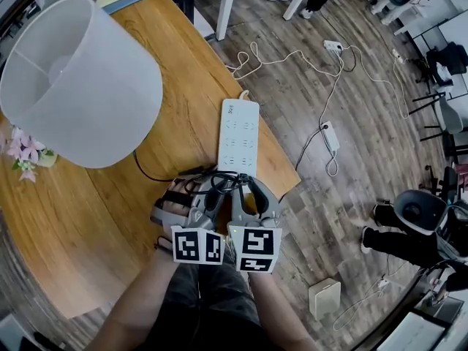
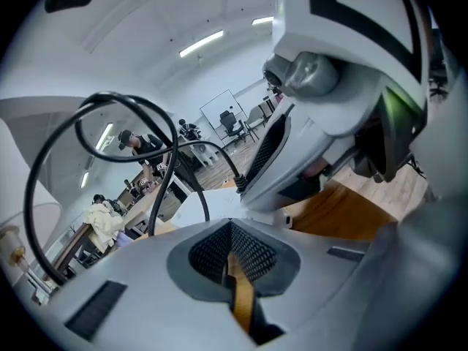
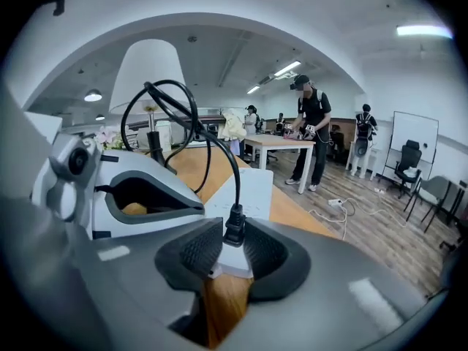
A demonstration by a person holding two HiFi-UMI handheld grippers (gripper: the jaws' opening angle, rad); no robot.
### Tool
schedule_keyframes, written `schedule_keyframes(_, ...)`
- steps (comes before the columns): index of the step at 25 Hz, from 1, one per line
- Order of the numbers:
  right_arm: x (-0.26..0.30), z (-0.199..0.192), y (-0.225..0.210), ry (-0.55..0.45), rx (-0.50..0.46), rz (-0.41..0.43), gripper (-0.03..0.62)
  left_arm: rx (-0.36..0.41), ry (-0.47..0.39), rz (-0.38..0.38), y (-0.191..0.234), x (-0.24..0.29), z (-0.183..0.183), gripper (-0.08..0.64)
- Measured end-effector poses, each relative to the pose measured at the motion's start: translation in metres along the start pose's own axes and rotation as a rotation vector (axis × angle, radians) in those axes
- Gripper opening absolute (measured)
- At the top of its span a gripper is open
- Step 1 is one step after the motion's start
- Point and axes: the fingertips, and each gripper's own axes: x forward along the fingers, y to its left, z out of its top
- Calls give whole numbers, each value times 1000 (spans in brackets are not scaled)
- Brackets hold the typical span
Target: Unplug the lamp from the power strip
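Finding: the plug point(image 3: 234, 236), black at its cord end with a white block under it, stands at the near end of the power strip point(image 1: 239, 134), between the jaws of the right gripper point(image 3: 232, 258). The pads appear to bear on both its flanks, so I judge it grasped. Whether its pins are still seated in the strip cannot be told. The strip lies flat on the wooden table point(image 1: 80, 225) with its long axis running straight away from the person and its socket face up. In my judgement the withdrawal should therefore go upward off that face, not along the strip. The right gripper is the nearer tool and is already in place. The left gripper point(image 2: 232, 258) sits just beside it on the strip's left, its jaws drawn together on nothing and only a slit of wood showing between them. It is placed to hold the strip down if the strip lifts. The cord point(image 3: 238, 189) rises from the plug in loose loops above the strip's near end, which gives slack but could snag. The table's edge runs close along the strip's right side. The lamp point(image 1: 77, 79) stands well apart, left of the strip.
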Motion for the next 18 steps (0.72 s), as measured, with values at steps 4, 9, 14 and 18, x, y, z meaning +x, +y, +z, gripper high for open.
schedule_keyframes(4, 1, -1, 3, -2, -64, 3, 101, -32, -21, -11, 0, 4, 2, -5)
schedule_keyframes(9, -2, -4, -5, -37, 184, 69, 78, -60, -42, -37, -1, 6, 6, -5)
schedule_keyframes(14, -3, -4, -8, -44, 260, 79, 78, -92, -44, -51, 0, 6, 5, -6)
schedule_keyframes(18, -1, 3, 0, -4, -1, 5, 72, -101, -48, -63, -1, 6, 5, -9)
